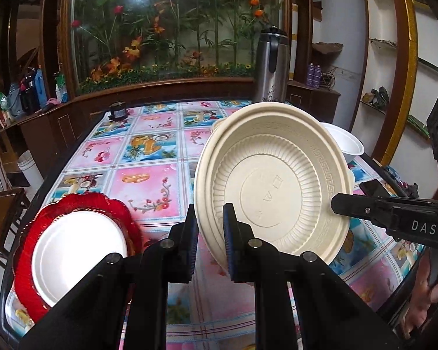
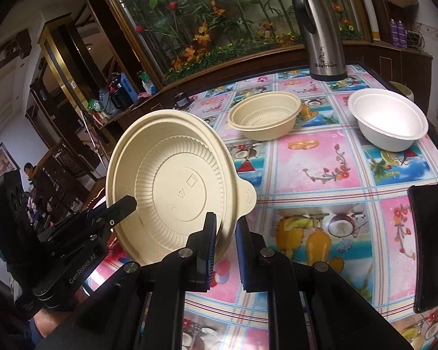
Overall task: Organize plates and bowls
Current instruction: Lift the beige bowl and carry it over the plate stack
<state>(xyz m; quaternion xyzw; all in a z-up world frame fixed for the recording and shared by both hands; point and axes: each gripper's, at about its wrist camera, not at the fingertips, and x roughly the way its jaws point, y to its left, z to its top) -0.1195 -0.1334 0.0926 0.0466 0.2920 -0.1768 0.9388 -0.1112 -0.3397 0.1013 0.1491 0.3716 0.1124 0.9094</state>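
Both my grippers pinch one cream plate, tilted on edge above the tabletop.

At far left a white plate [image 1: 73,250] lies nested in a red scalloped plate [image 1: 29,274] near the tabletop [image 1: 149,180] edge. My left gripper [image 1: 208,242] has its fingers [image 1: 189,233] clamped on the lower rim of the cream plate [image 1: 274,180], its ribbed face toward the camera. My right gripper [image 2: 226,248] has its fingers closed on the opposite rim, beside the plate's tab. Farther right stand a cream bowl [image 2: 265,116], a steel flask [image 2: 321,29], then a white bowl [image 2: 389,122]; a black phone [image 2: 432,248] lies at the right edge.
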